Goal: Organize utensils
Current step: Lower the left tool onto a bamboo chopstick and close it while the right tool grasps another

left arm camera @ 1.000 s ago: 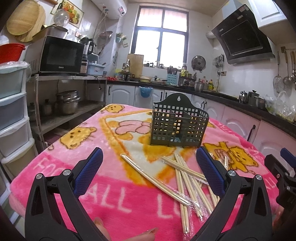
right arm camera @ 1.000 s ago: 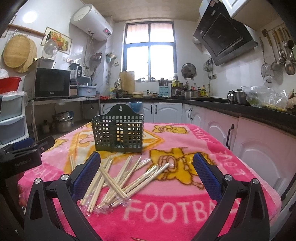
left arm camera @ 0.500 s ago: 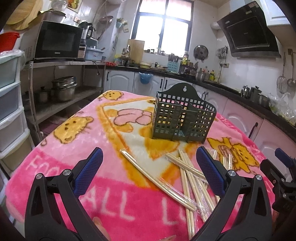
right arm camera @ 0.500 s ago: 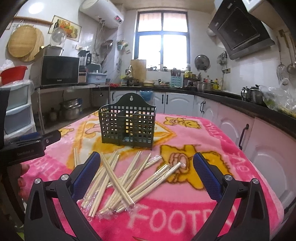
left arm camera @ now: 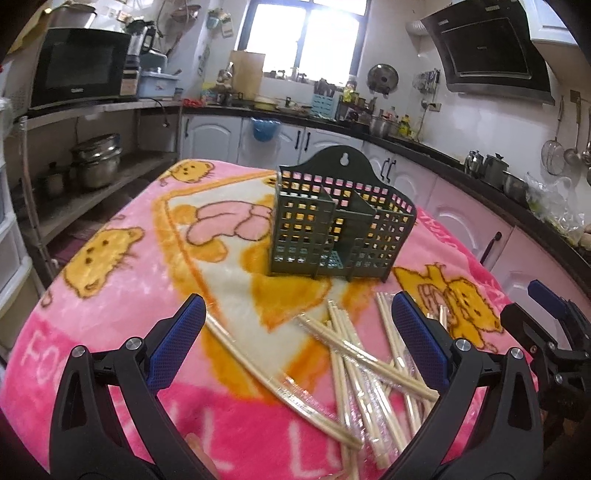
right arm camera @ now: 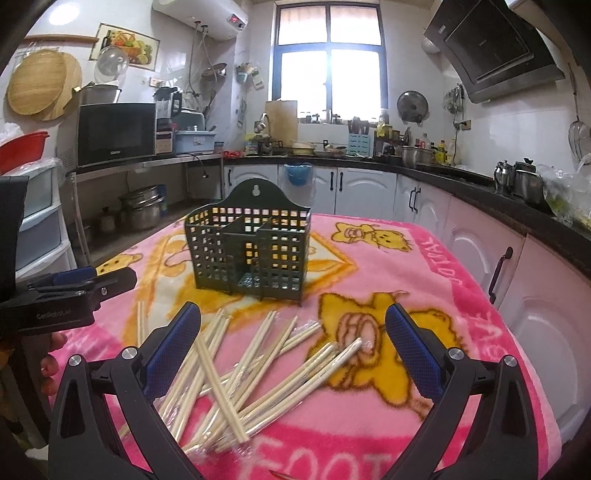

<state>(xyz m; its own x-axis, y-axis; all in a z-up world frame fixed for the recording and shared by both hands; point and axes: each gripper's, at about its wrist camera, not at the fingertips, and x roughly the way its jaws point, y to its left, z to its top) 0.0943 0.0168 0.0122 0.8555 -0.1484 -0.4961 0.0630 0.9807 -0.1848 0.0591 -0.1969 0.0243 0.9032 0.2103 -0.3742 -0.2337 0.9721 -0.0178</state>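
Both grippers have dipped closer to the pink blanket [left arm camera: 110, 302] since a second ago. Left gripper [left arm camera: 299, 332] and right gripper [right arm camera: 293, 334] hang wide apart, holding nothing. Wrapped chopsticks [right arm camera: 258, 362] lie scattered below them; the green basket [right arm camera: 251, 251] stands upright at 12 o'clock beyond the pile.

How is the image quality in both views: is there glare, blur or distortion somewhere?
Left wrist view: the window is overexposed, the chopsticks look slightly blurred, and fisheye distortion curves the counter. Right wrist view: the window glares as well, the green holder is sharp, and the corners are dark.
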